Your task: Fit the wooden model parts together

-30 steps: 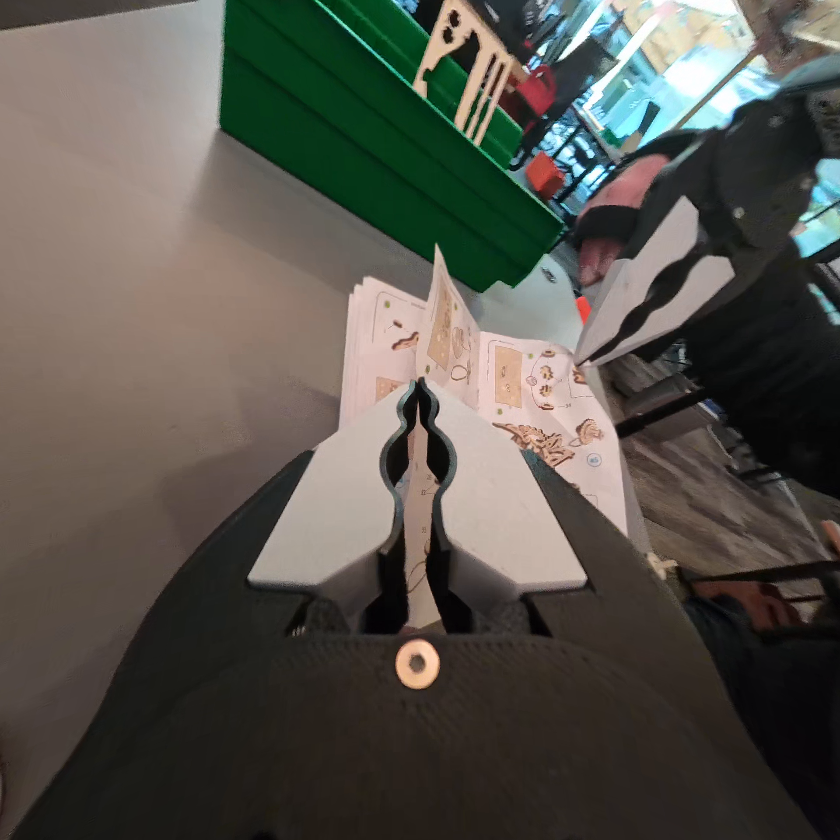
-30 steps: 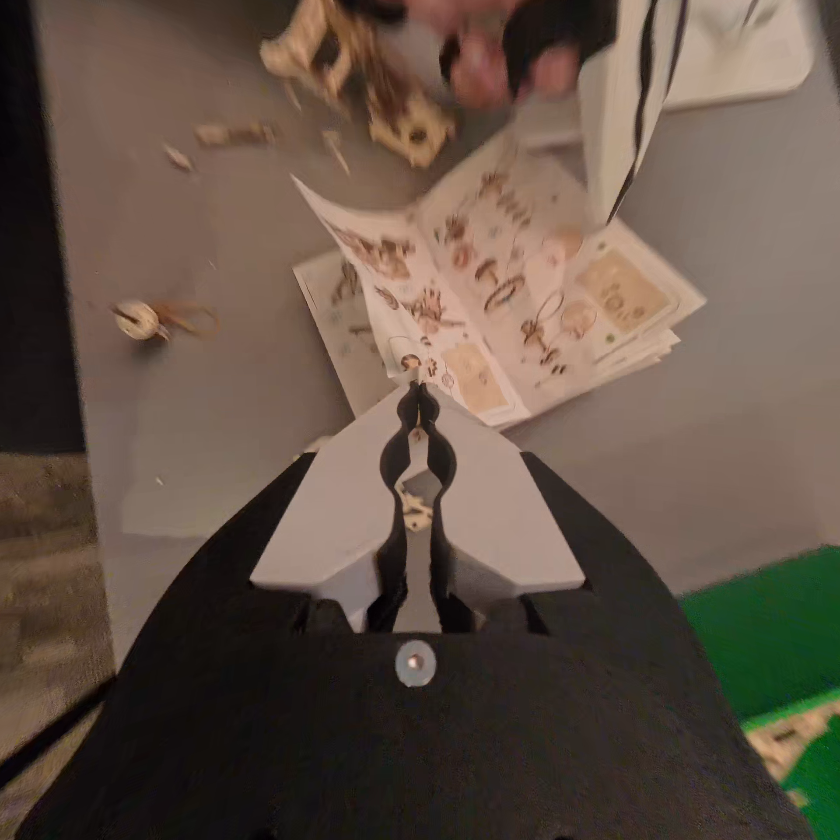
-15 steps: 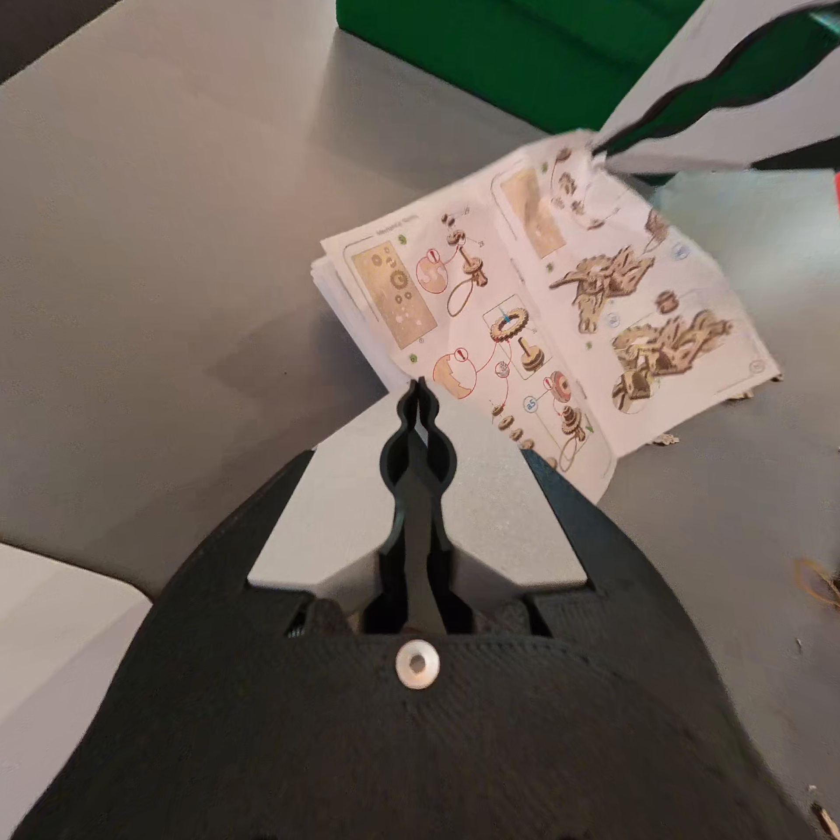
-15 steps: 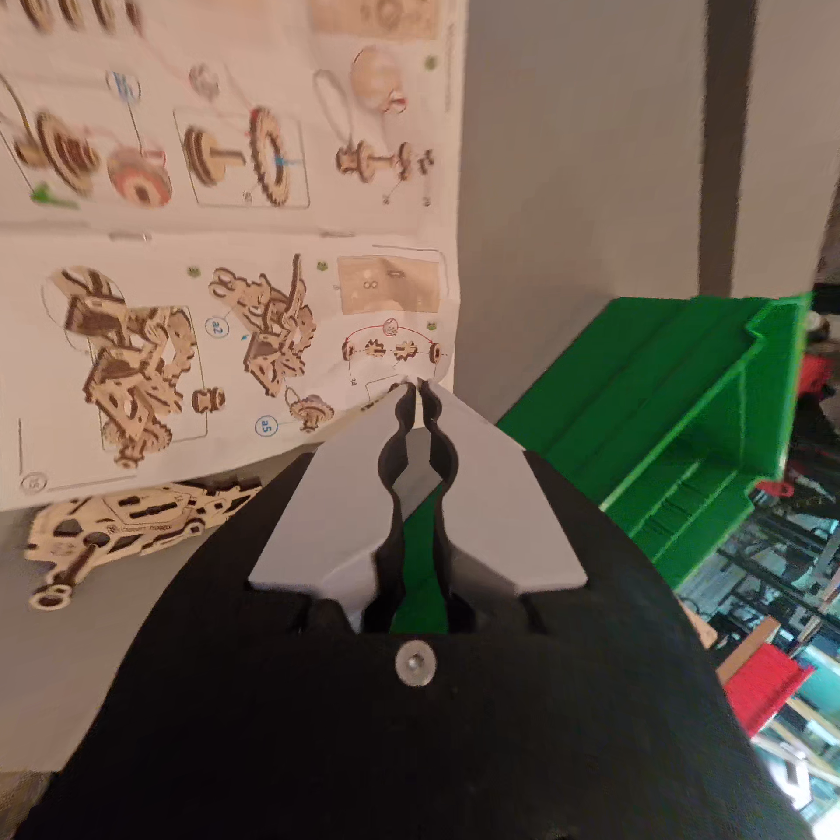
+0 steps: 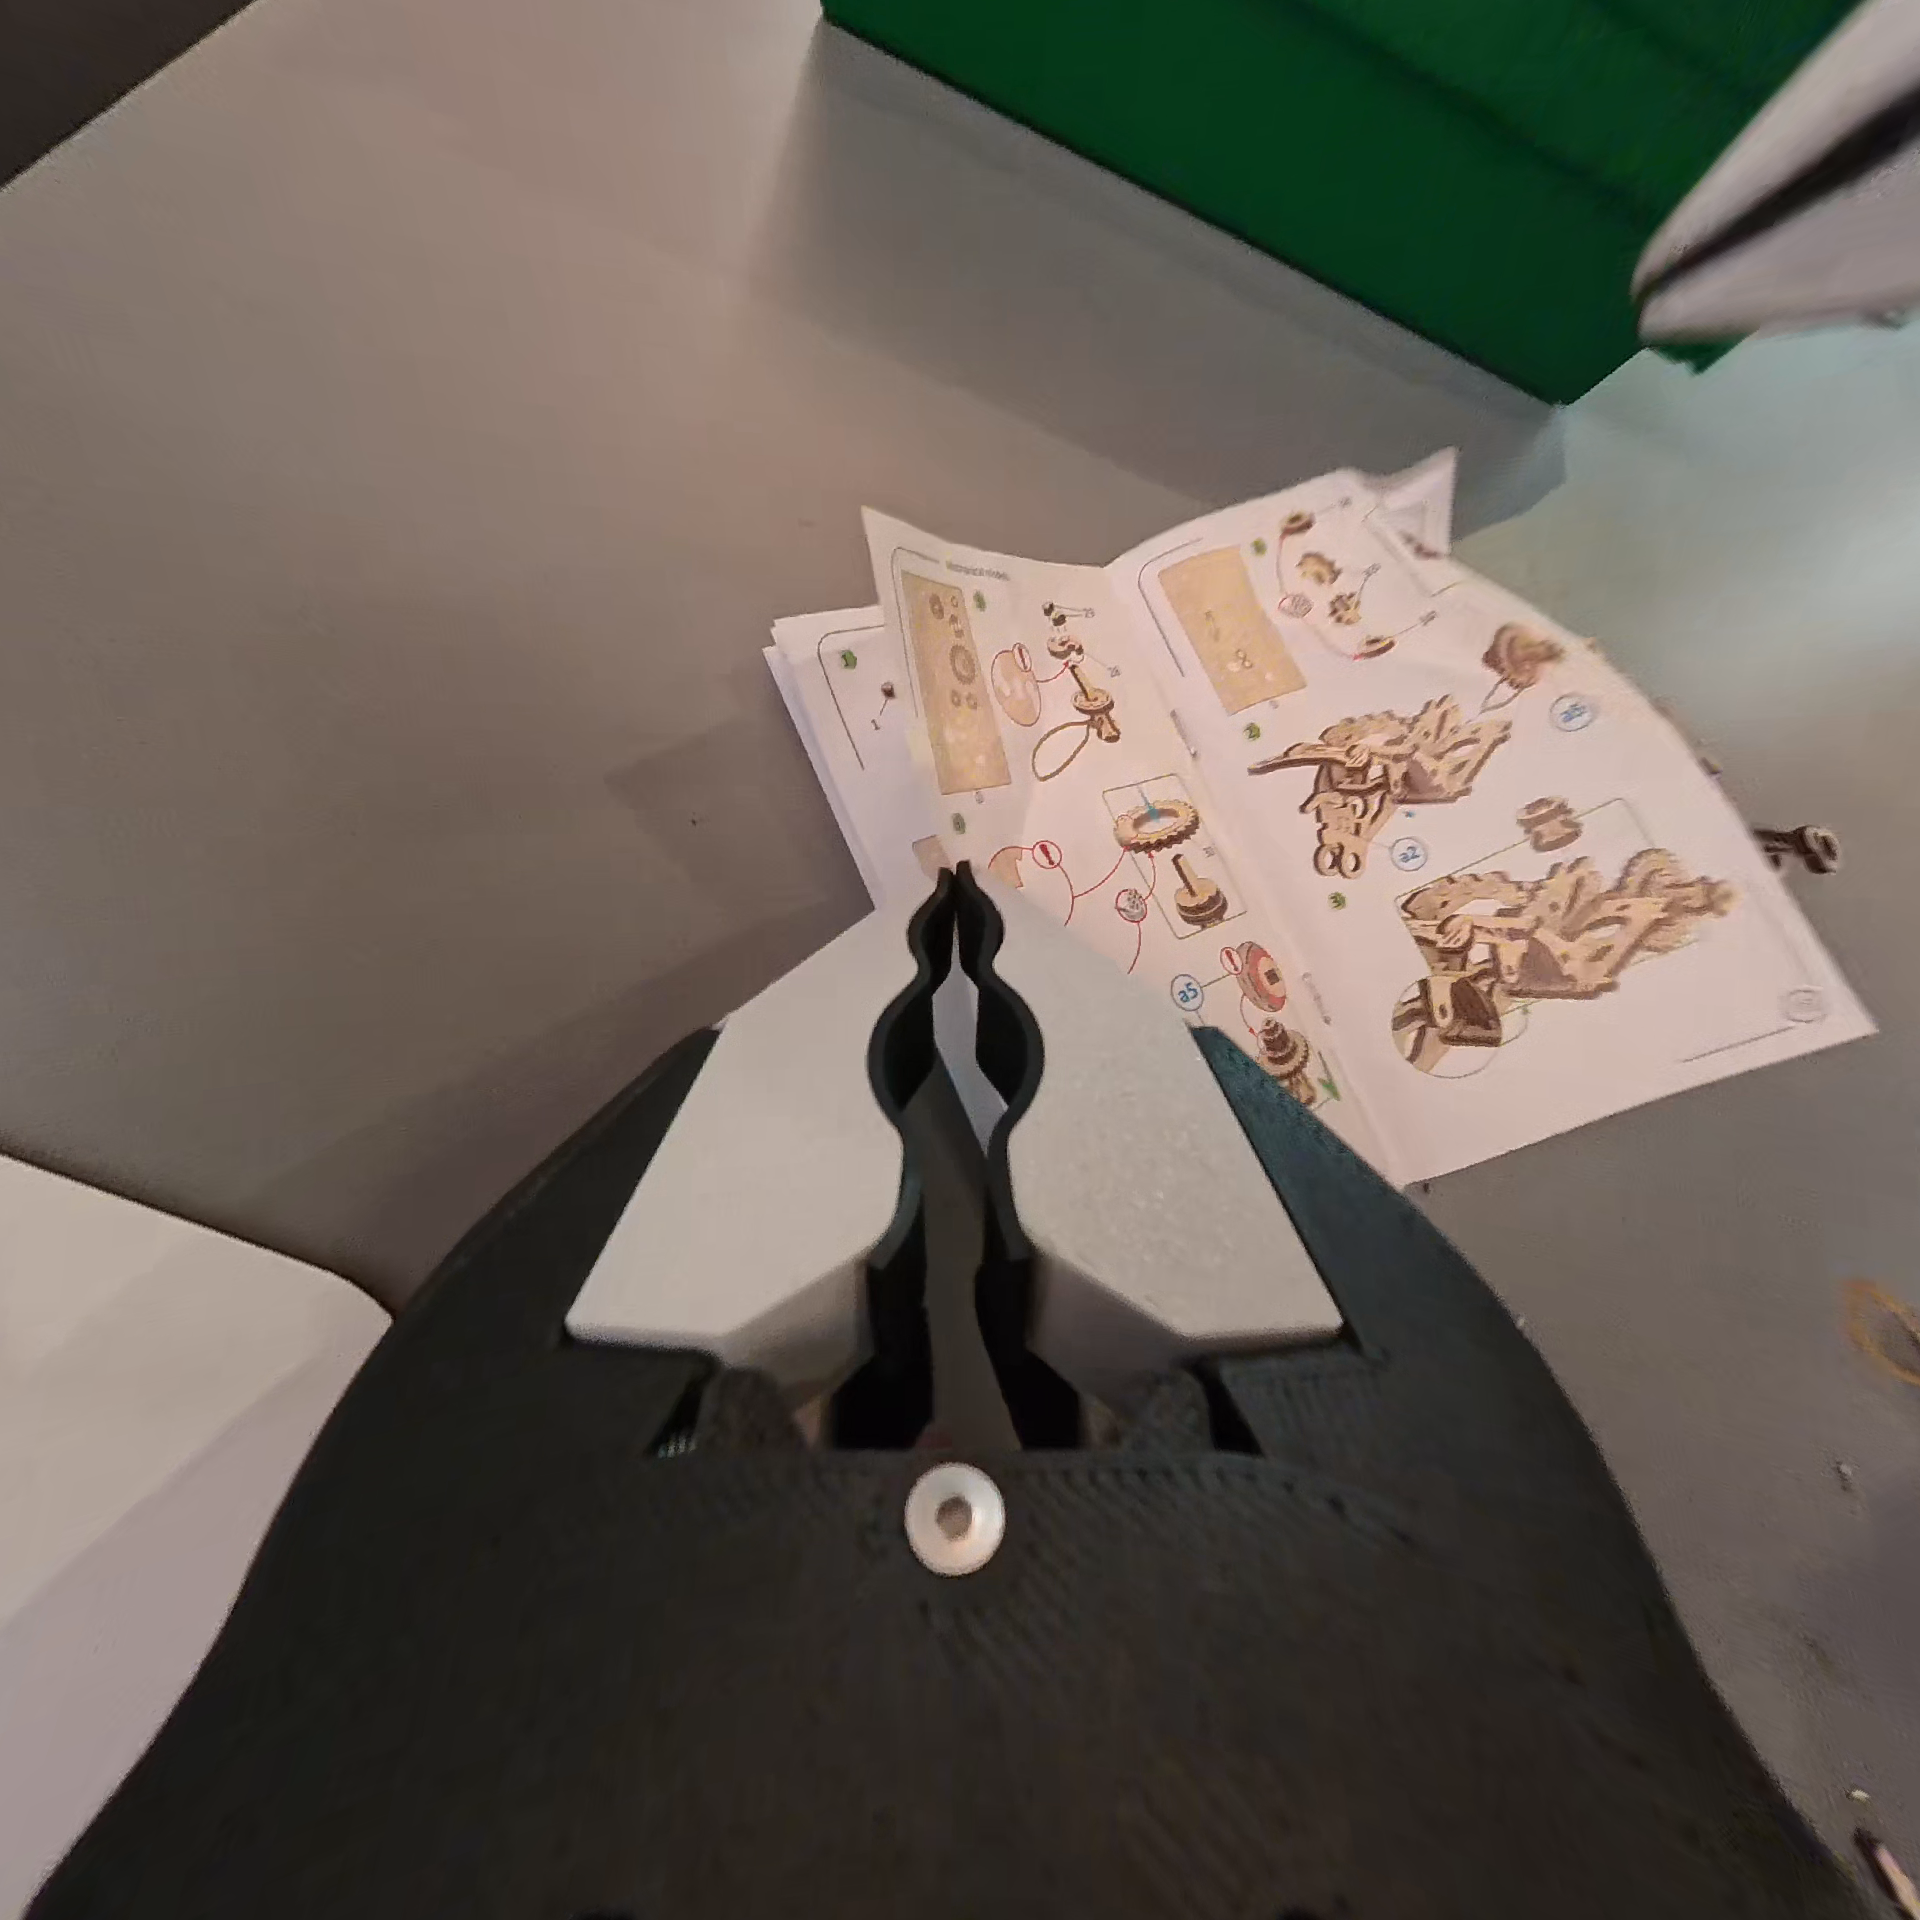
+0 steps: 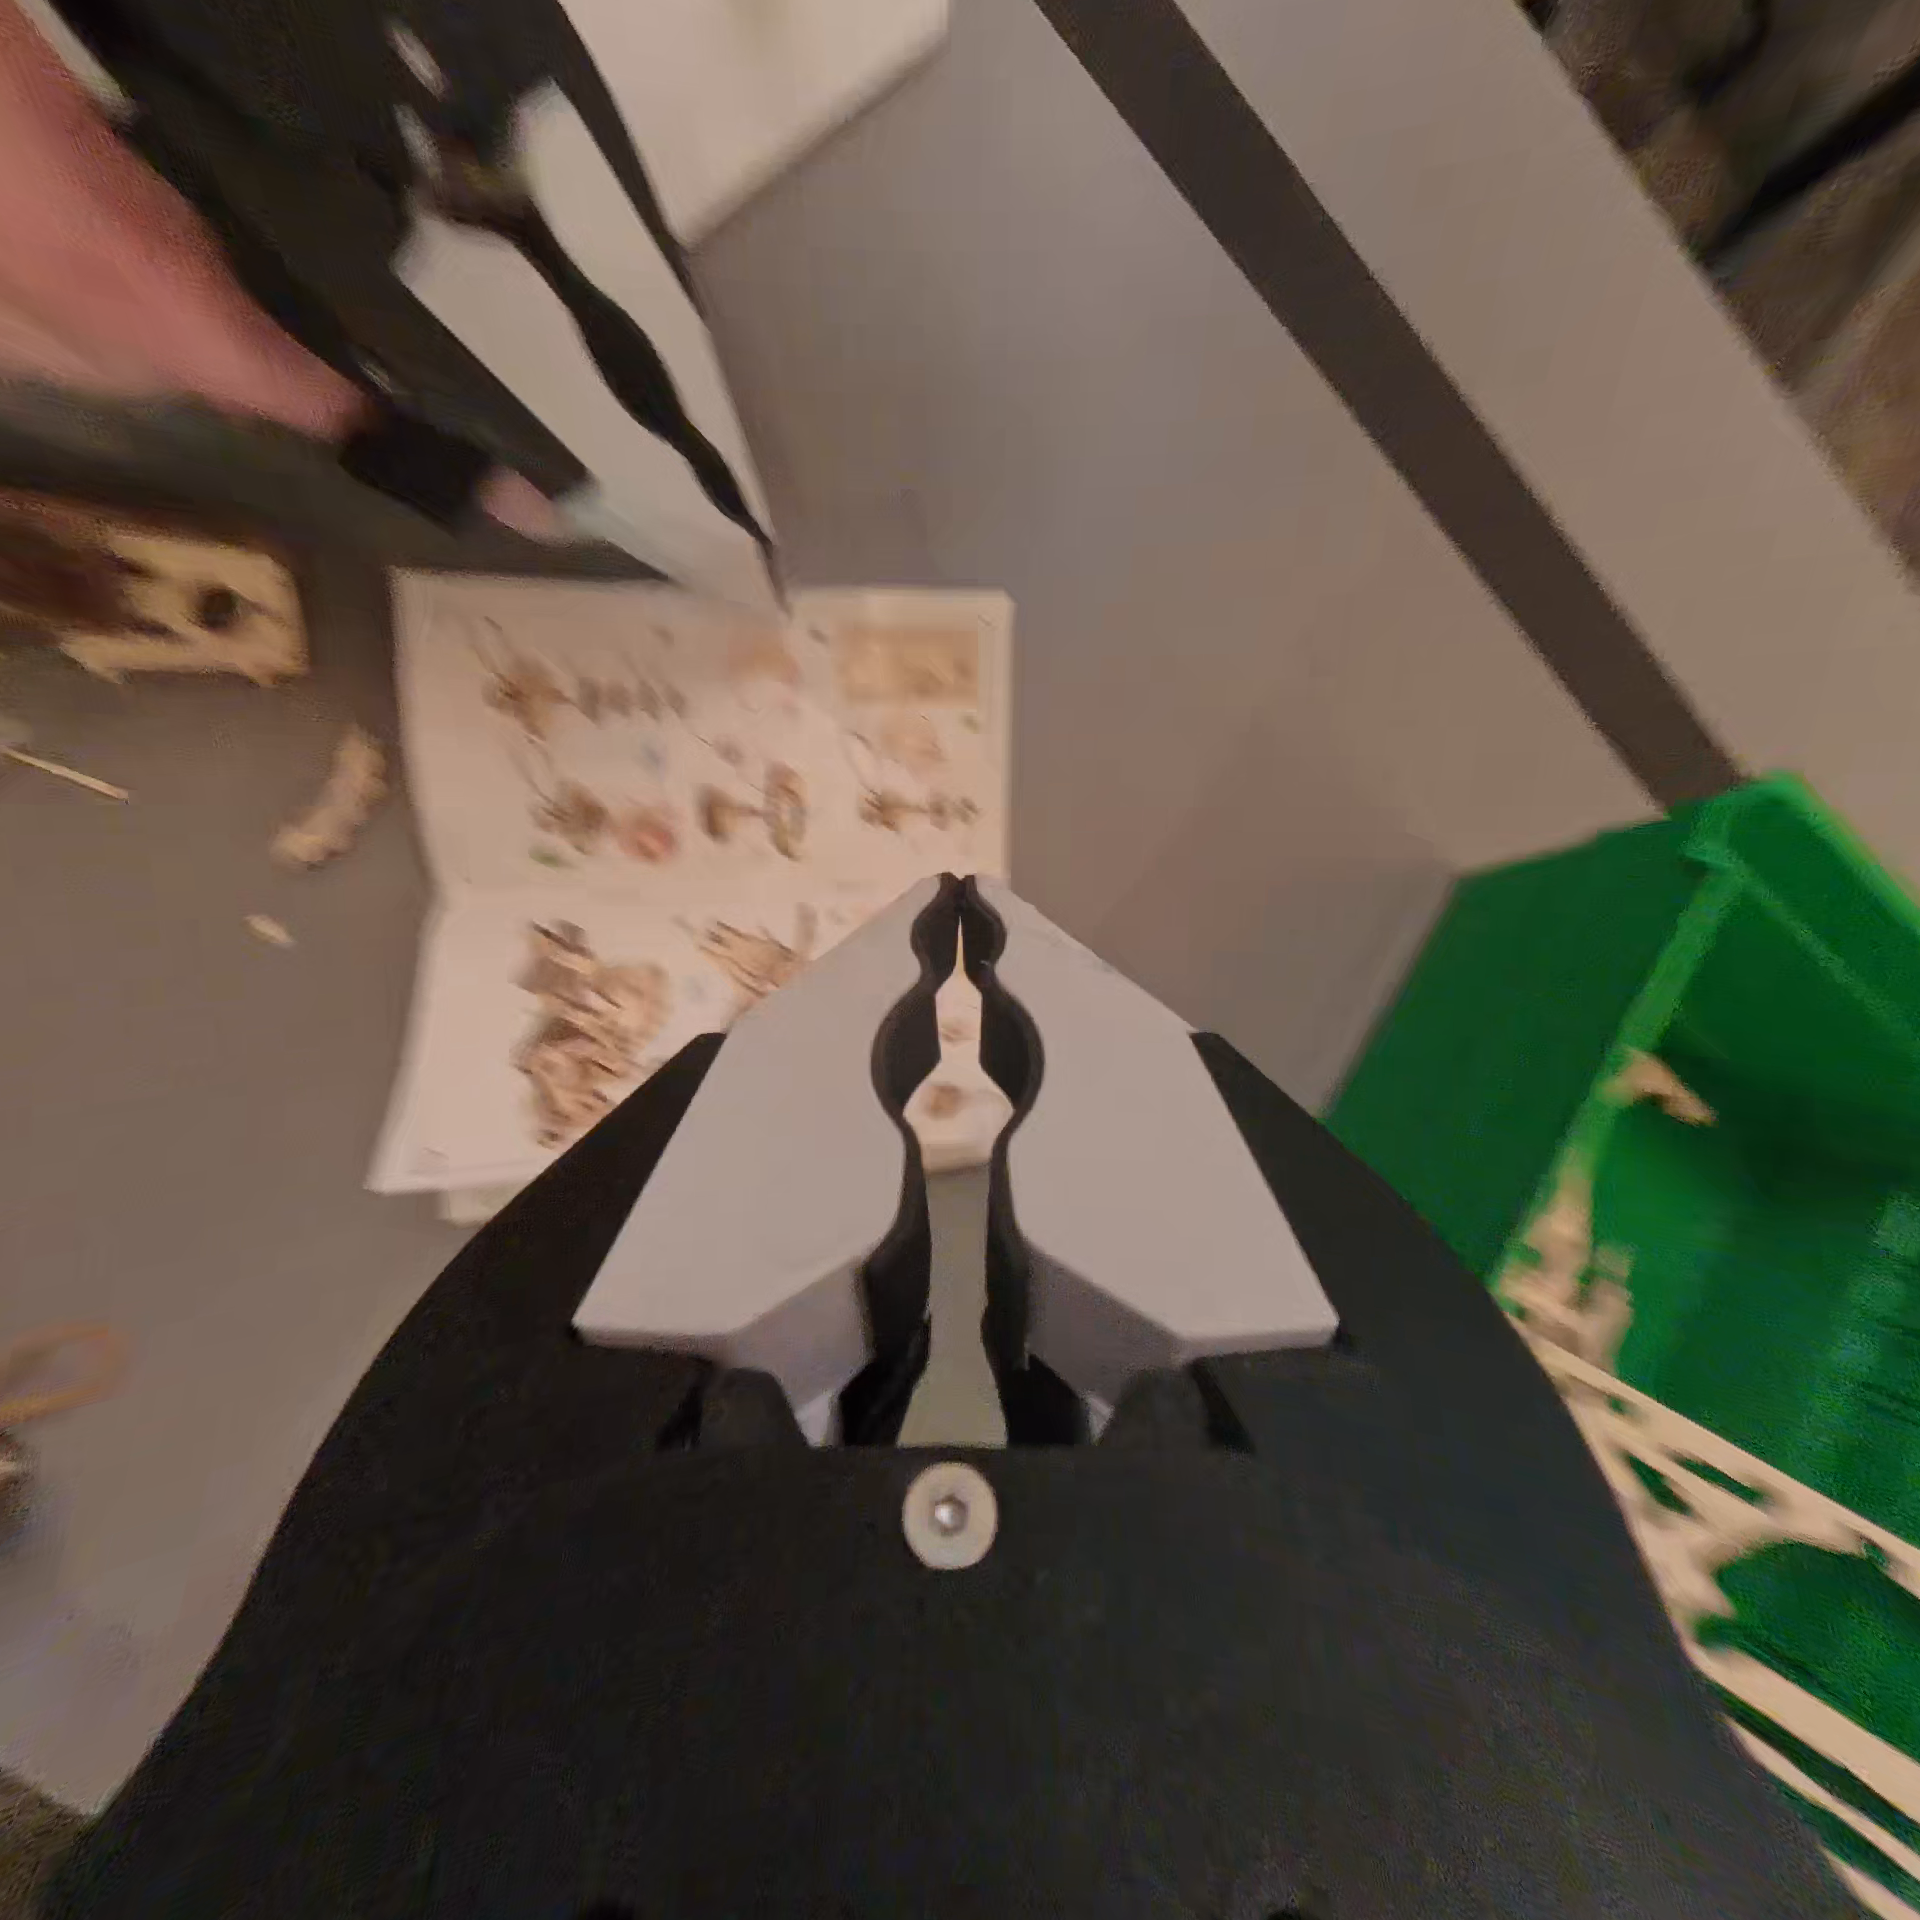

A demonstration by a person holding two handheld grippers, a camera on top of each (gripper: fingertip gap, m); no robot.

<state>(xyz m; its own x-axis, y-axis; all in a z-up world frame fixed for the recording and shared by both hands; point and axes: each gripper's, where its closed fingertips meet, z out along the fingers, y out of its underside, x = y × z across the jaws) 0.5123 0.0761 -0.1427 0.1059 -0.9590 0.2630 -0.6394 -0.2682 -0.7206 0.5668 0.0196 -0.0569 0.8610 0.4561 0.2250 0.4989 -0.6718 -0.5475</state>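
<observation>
Wooden model parts (image 6: 1621,1340): pale cut-out sheets, blurred, inside green bin (image 6: 1558,1039) at right in right wrist view; loose bits (image 6: 332,800) and a part-built model piece (image 6: 177,613) on the bench left of the booklet.
Left wrist view, left tool (image 5: 956,883): tips closed together, nothing gripped, over the near corner of open instruction booklet (image 5: 1299,790).
Booklet: lies flat on grey bench (image 5: 416,520), near the green bin (image 5: 1351,135).
Right tool (image 5: 1787,229): blurred, top right corner.
Right wrist view, right tool (image 6: 958,885): tips closed, empty, above the booklet (image 6: 665,831) edge.
Left tool (image 6: 769,561): blurred, tip at the booklet's far edge; contact unclear.
</observation>
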